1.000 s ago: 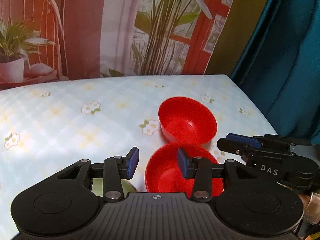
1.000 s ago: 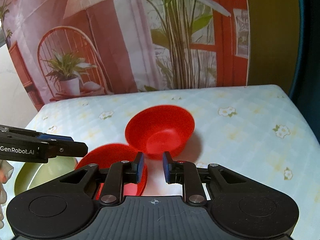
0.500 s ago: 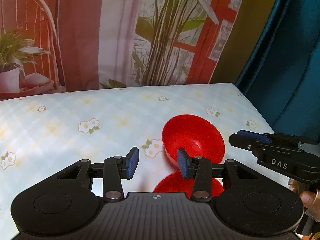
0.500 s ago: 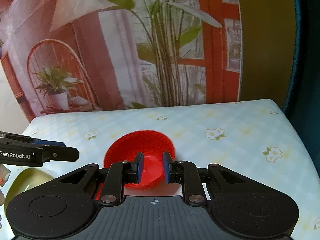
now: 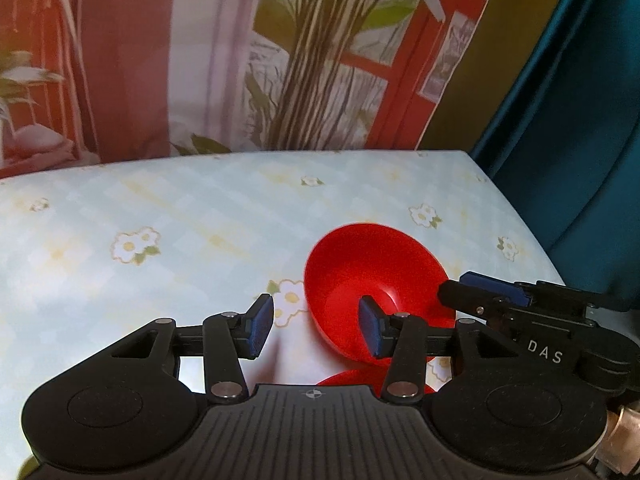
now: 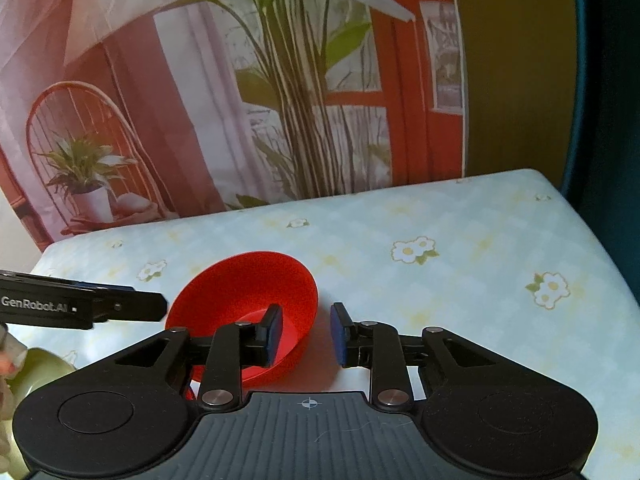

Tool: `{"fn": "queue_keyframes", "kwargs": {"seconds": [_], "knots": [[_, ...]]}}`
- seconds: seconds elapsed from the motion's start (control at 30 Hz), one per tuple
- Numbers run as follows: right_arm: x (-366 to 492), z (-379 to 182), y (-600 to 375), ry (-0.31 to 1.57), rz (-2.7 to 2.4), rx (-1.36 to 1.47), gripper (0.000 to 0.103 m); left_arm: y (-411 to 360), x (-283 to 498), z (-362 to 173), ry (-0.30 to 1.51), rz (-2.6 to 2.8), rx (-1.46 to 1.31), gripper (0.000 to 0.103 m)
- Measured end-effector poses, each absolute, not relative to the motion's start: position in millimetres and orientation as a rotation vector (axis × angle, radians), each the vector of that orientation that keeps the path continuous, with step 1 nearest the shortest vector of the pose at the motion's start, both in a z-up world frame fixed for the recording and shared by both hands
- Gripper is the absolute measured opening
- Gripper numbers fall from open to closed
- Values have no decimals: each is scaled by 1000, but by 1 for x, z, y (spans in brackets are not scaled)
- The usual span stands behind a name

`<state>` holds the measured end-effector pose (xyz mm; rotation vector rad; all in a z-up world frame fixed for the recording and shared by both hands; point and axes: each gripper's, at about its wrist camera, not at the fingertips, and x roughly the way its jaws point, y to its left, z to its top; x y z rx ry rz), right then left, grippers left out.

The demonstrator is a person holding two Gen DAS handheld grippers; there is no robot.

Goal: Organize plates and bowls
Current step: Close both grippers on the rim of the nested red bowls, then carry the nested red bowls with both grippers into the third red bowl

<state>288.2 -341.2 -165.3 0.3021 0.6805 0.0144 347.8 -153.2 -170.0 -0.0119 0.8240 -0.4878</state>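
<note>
A red bowl [image 5: 372, 268] [image 6: 248, 288] stands tilted on the flowered tablecloth. My right gripper [image 6: 306, 334] is open, its left finger inside the bowl and its right finger outside, straddling the near right rim without gripping. It also shows in the left wrist view [image 5: 488, 300] at the bowl's right edge. My left gripper [image 5: 316, 330] is open and empty, just left of the bowl. A second red bowl [image 5: 352, 378] peeks out below, mostly hidden by the gripper body. A green bowl [image 6: 36, 368] sits at the lower left.
The table [image 6: 460, 280] has a pale checked cloth with flowers; its right edge meets a teal curtain [image 5: 580, 120]. A printed backdrop [image 6: 240, 80] stands behind the far edge.
Both grippers have moved forward toward the far red bowl. My right gripper has opened wider and now straddles the bowl's rim. The near red bowl has slipped under the left gripper body.
</note>
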Motion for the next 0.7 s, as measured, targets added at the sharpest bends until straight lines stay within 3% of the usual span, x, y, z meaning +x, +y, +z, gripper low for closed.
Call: {"fn": "queue_keyframes", "kwargs": {"seconds": [0.33,0.4,0.47,0.53,0.7], "knots": [[294,-176,-342,699,30,349,25,-163,363,-188,883,-511,-47,47],[294,-176,-341,699,34,356,23,-162,364,-190,891,-512,-57,41],[294,-177,-341,699,39,362,23,-162,365,-191,897,-517,-54,26],[293,-177,-340,697,46,367,17,-163,365,-192,894,-519,-45,25],[293,-176,-340,686,42,376,16,-163,364,-190,879,-520,-40,25]]}}
